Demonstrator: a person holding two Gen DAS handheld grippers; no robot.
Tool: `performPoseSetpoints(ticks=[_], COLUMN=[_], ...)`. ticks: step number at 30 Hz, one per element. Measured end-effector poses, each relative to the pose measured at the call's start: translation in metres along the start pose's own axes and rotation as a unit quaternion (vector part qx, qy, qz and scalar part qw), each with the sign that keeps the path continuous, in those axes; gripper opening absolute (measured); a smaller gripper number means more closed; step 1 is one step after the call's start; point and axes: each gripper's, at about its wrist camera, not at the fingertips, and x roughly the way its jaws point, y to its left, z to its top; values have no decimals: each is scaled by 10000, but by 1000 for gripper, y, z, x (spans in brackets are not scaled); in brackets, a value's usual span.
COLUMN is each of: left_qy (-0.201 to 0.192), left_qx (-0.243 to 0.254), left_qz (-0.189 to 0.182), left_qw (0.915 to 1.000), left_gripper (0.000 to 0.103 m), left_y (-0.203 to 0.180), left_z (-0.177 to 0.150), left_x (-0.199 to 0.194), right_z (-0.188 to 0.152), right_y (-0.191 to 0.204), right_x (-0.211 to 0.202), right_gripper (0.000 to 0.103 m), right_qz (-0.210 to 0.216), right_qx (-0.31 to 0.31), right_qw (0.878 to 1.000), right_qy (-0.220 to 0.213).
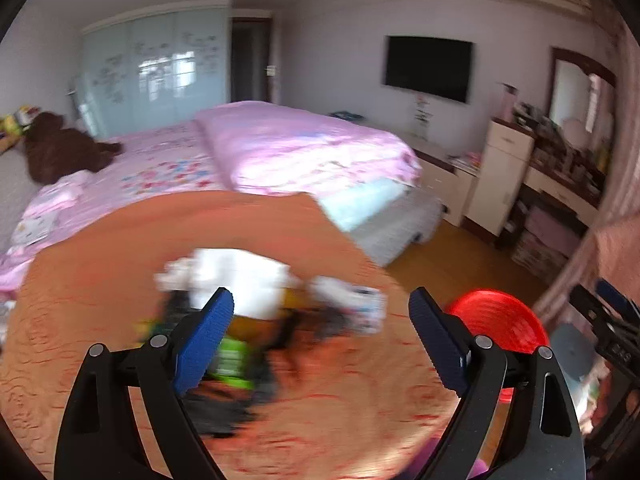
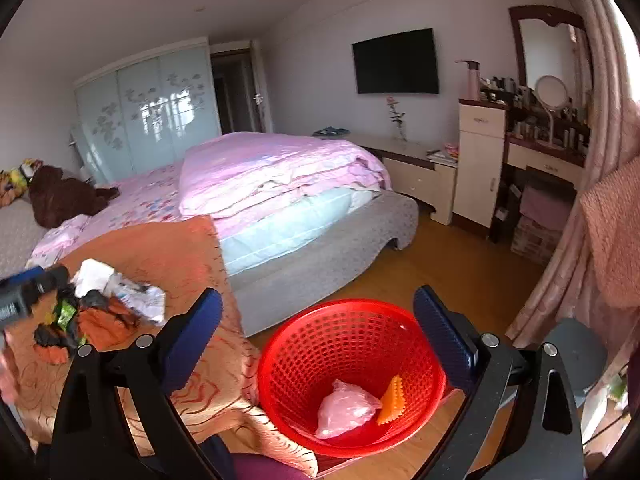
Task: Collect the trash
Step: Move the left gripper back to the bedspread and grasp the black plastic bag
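While both grippers gape empty, trash waits beside the red basket (image 2: 352,376).
Left gripper (image 1: 322,320) over the trash pile (image 1: 256,304); right gripper (image 2: 318,320) above the basket, holding two pieces: one pink bag (image 2: 346,408), one orange scrap (image 2: 392,400).

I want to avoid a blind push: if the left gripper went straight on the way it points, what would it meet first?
Probably the trash pile on the orange cloth: it lies ahead between the open fingers of the left gripper. Blur leaves the depth unclear.

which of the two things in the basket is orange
The small zigzag-edged piece on the right in the red basket; the other is a pale pink bag.
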Motion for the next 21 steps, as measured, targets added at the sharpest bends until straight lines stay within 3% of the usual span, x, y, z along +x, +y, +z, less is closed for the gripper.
performPoseSetpoints(ticks=[3, 8, 15, 21], left_qy=[-37, 51, 559, 895], left_qx=[-209, -532, -788, -588], left_qz=[370, 676, 356, 257], left_qw=[9991, 9963, 9947, 9939], left_gripper=[86, 86, 86, 85], left_y=[37, 83, 91, 74], left_z=[8, 6, -32, -58], left_x=[-12, -26, -12, 12], right_z=[0, -1, -12, -14], right_y=[7, 17, 29, 31], right_x=[0, 4, 7, 10], right_gripper=[93, 93, 93, 93], right_qz=[143, 364, 491, 507], right_qx=[34, 5, -107, -100], right_qw=[9998, 9988, 9973, 9967], right_qy=[96, 326, 538, 620])
